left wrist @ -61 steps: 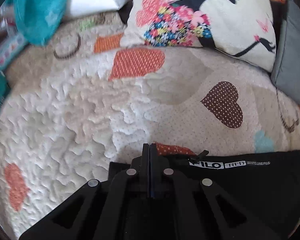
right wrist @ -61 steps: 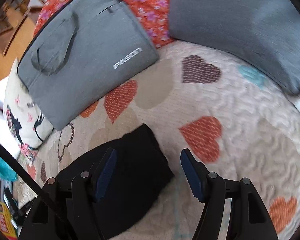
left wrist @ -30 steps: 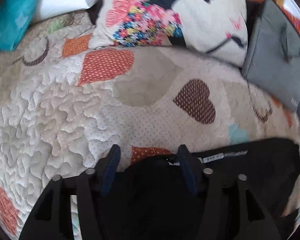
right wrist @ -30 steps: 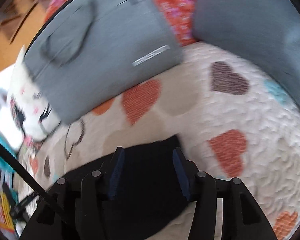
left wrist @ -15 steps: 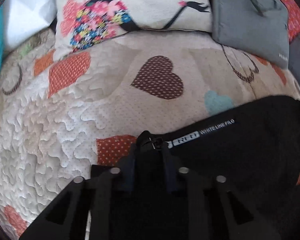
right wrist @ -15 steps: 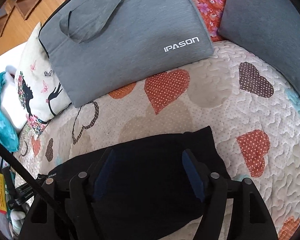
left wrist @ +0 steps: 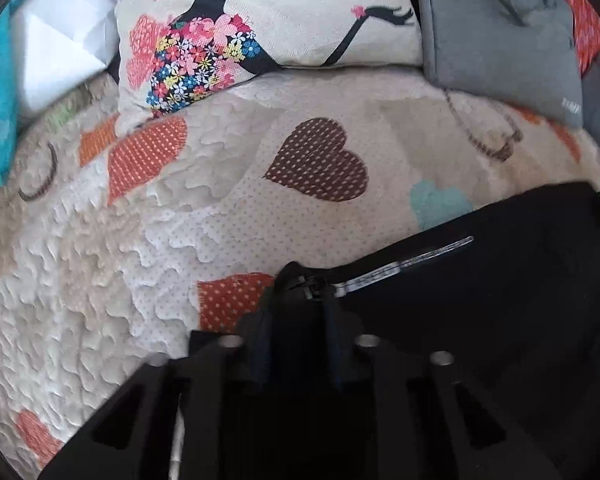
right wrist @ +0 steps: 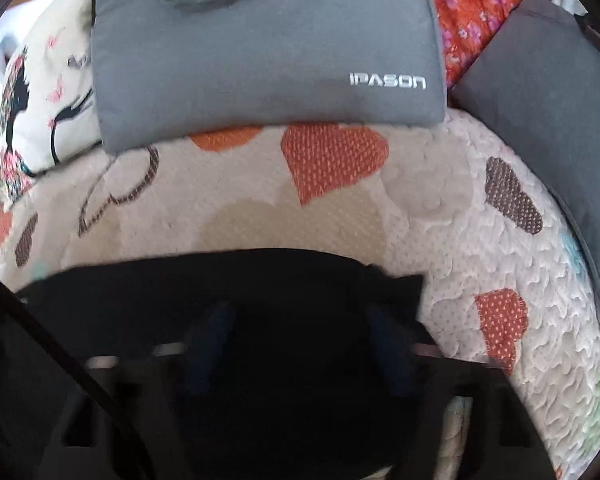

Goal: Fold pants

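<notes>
pants | on quilt | left hand-held gripper just closed, pinching waistband | right hand-held gripper closing, grip unclear

Counted: one pair of black pants, one printed cushion, one grey laptop bag, one grey cushion, one heart-patterned quilt.

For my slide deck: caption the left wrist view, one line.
Left gripper pinches the waistband corner of black pants on a heart-patterned quilt, floral pillow behind.
</notes>
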A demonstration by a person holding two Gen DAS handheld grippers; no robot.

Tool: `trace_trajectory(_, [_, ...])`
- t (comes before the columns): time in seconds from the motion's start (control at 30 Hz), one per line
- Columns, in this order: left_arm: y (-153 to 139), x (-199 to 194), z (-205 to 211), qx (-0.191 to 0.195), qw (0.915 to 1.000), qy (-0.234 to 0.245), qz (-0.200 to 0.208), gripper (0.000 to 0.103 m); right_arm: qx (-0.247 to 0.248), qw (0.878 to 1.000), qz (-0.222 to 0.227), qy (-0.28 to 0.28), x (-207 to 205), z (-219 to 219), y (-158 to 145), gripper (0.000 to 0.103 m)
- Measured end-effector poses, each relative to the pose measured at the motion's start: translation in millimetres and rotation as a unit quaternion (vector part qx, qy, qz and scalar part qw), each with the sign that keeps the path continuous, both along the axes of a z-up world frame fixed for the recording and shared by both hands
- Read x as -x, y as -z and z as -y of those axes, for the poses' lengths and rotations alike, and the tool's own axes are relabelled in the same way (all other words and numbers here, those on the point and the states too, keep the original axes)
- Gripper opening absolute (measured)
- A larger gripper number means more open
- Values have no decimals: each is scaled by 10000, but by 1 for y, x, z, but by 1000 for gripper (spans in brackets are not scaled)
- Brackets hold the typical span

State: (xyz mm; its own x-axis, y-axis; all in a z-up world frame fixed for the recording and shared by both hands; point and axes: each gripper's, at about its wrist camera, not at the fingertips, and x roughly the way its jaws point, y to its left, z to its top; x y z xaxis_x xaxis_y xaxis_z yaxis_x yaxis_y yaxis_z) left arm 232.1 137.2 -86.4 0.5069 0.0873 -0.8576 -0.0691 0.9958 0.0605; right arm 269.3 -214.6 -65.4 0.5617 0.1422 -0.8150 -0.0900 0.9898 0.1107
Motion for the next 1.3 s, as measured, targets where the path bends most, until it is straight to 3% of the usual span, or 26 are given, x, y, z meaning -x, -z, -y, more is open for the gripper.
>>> trace_trajectory(0.03, [-6,2,1,-26,10000,-27,71,16,-159,9999,-7,9,0,3,-3,17])
trace_trajectory(0.07, [-11,4,3,-47,9999,-21,126,15,-382,9993,2,41,2,8,-6,9])
trace_trajectory(0.3, [-61,44,5,186,9960,-74,870,14,-984,9944,267,292,32,27,-39,7])
trace_trajectory(0.43, [-94,96,12,199,9895,87,1430,14,-1224,9909,473,300,68,33,-62,6])
trace_trajectory(0.53, [-117,143,25,-129,9835,398,1759,15,-1005,9935,518,122,100,37,-75,6])
trace_trajectory(0.63, [-127,208,55,-856,9676,871,2210,15,-631,9966,538,-5,130,46,-80,7])
trace_trajectory(0.7, [-118,237,72,-1091,9616,1153,2239,15,-727,9966,368,-97,143,51,-75,17])
trace_trajectory(0.77, [-93,263,100,-1418,9565,1589,1996,15,-915,9956,168,-94,146,53,-68,58])
trace_trajectory(0.8, [-84,270,110,-1526,9543,1749,1884,15,-1023,9946,114,-95,146,50,-66,64])
trace_trajectory(0.87, [-58,286,138,-1877,9440,2201,1590,15,-1167,9929,-30,-212,142,36,-62,68])
trace_trajectory(0.97, [-43,296,164,-2101,9301,2602,1518,15,-1211,9909,-338,-474,123,1,-59,67])
trace_trajectory(1.13, [-38,294,170,-2101,9267,2714,1530,15,-1340,9873,-767,-368,68,-53,-51,71])
trace_trajectory(1.3, [-37,289,169,-1974,9290,2738,1517,15,-1049,9819,-1541,340,3,-85,-12,73])
